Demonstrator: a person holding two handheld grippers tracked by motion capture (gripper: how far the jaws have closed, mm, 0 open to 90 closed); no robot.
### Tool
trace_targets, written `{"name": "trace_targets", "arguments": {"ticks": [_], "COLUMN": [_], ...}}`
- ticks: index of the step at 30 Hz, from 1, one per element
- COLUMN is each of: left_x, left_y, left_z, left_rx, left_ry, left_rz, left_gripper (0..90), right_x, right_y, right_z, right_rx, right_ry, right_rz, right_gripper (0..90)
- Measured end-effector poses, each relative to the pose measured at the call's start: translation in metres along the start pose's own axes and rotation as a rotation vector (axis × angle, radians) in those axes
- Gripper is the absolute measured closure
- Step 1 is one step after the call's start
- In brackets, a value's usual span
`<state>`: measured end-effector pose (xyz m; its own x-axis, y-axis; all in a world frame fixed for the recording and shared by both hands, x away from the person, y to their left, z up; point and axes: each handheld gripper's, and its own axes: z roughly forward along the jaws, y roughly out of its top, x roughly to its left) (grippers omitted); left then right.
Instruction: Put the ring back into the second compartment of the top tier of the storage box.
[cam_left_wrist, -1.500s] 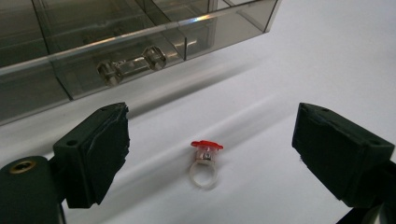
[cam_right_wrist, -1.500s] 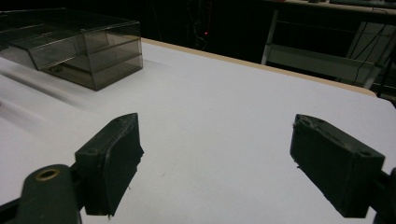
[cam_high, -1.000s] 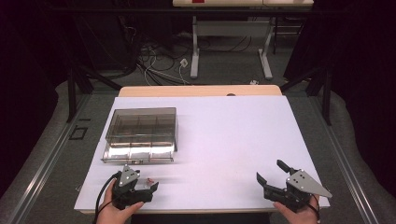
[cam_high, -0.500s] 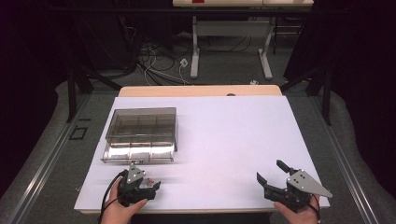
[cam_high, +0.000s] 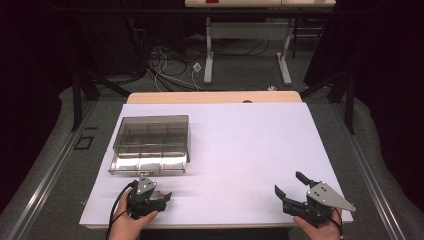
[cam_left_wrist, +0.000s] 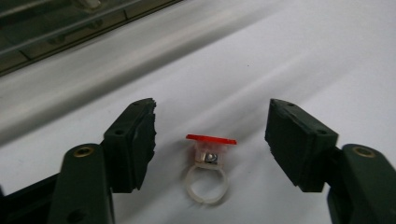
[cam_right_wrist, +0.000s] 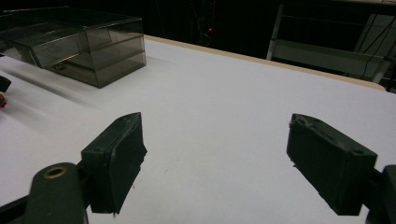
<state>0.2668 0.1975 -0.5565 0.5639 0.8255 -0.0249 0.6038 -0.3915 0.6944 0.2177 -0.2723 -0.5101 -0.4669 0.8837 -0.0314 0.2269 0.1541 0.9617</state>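
Pickup not yet made: left gripper (cam_left_wrist: 210, 140), jaws spread, straddles the small red-topped white plastic ring (cam_left_wrist: 208, 173); right gripper (cam_high: 294, 191) idles agape at five o'clock; smoky clear compartmented plastic box (cam_high: 151, 135) sits at ten o'clock.

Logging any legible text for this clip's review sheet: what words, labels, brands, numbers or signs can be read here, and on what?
None can be read.
Ring with a flat red top between the open left tongs: no marking legible.
Smoky clear compartment box: no label visible.
Right tongs, with their grey plate: plain.
Red patch on the far table: too small to tell whether it carries text.
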Motion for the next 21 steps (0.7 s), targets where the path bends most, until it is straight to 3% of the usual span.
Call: {"name": "trace_targets", "arguments": {"ticks": [10,21], "left_x": [0.0008,0.0012], "left_y": [-0.0014,-0.0015], "left_z": [0.0023,0.0016], "left_rx": [0.023,0.024], "left_ry": [-0.026,-0.012], "left_rz": [0.003,0.009], "left_gripper": [46.4,55.3], "right_x": [0.0003,-0.0002], "right_y": [-0.0002,-0.0004], "right_z": [0.0004,0.0007], "right_rx": [0.001,0.005], "right_ry": [0.007,0.011], "right_rz": [0.000,-0.005], "right_gripper": [18.3,18.3]}}
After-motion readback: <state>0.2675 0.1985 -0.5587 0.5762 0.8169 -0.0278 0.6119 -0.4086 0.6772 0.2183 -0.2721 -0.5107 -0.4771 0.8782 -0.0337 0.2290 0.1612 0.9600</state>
